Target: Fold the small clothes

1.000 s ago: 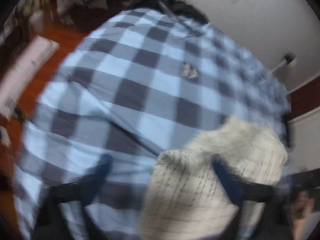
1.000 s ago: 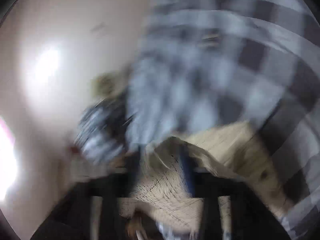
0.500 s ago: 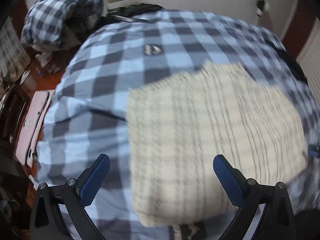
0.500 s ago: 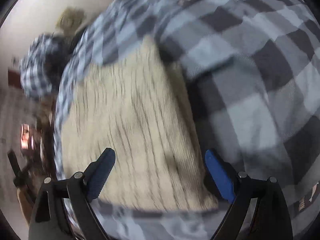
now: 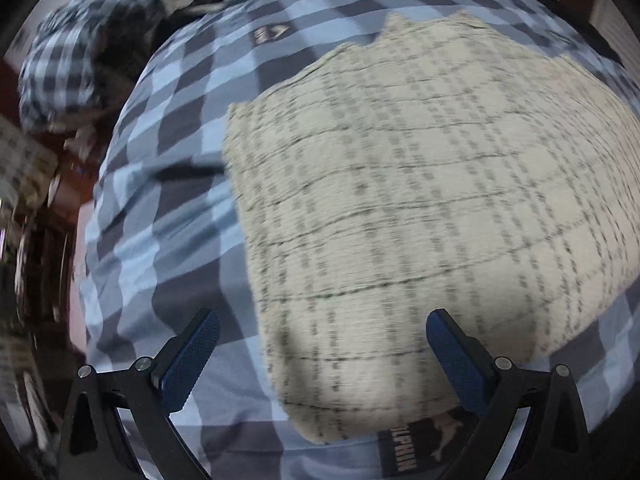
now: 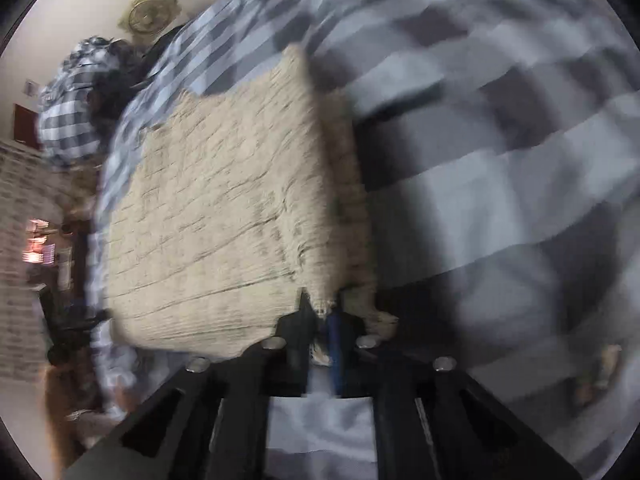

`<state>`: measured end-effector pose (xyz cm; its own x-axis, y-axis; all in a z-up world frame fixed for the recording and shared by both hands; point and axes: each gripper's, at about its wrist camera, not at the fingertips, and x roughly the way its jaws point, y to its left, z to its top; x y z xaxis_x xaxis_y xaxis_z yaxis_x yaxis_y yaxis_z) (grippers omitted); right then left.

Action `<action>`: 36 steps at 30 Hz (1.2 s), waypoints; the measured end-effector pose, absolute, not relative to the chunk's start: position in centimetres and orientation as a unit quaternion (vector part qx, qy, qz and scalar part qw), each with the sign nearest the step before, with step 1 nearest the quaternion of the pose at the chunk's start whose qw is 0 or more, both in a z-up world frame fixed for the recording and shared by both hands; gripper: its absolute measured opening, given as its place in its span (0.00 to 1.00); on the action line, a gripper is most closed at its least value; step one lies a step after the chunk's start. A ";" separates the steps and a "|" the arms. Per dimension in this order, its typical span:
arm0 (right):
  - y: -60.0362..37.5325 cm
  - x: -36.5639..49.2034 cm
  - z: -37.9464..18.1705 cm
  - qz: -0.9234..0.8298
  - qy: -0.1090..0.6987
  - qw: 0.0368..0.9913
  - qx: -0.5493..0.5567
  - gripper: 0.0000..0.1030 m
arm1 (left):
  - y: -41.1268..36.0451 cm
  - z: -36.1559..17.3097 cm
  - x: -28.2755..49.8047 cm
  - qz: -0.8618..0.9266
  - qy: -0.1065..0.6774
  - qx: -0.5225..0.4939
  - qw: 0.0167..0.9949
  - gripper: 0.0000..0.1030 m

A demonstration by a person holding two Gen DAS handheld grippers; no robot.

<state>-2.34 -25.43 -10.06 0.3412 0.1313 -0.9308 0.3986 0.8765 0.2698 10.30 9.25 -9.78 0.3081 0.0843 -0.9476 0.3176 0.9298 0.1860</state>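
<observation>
Spread wide, the left gripper (image 5: 320, 340) is held over the near edge of the cream checked cloth (image 5: 420, 200), which lies flat on the blue plaid bedcover (image 5: 168, 184) with its long axis running away, while the right gripper (image 6: 320, 316), just closed, is seen pinching the cloth's near corner, best lifted evenly.

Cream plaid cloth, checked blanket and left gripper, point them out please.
cream plaid cloth (image 5: 420, 200), left wrist view, its middle
checked blanket (image 5: 168, 200), left wrist view, bare patch
left gripper (image 5: 320, 344), left wrist view, between fingertips
</observation>
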 end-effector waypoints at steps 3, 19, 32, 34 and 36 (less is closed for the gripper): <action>-26.8 -2.8 -13.2 -0.102 0.596 0.752 0.263 0.01 | 10.3 -9.5 10.7 -0.062 0.586 0.171 0.789 1.00; -6.6 0.9 -9.7 0.011 0.600 0.796 -0.081 0.89 | 7.5 -9.1 4.6 -0.254 0.595 0.206 0.734 1.00; -18.0 1.3 -15.0 -0.035 0.700 0.711 0.057 0.89 | 18.0 -13.0 9.1 0.081 0.637 0.262 0.720 1.00; -21.3 0.1 -12.9 -0.071 0.678 0.727 0.083 0.89 | 19.4 -10.7 9.8 0.101 0.619 0.202 0.752 1.00; -24.2 -1.1 -10.4 -0.090 0.649 0.749 0.099 0.89 | 19.4 -8.7 10.4 0.084 0.598 0.144 0.784 1.00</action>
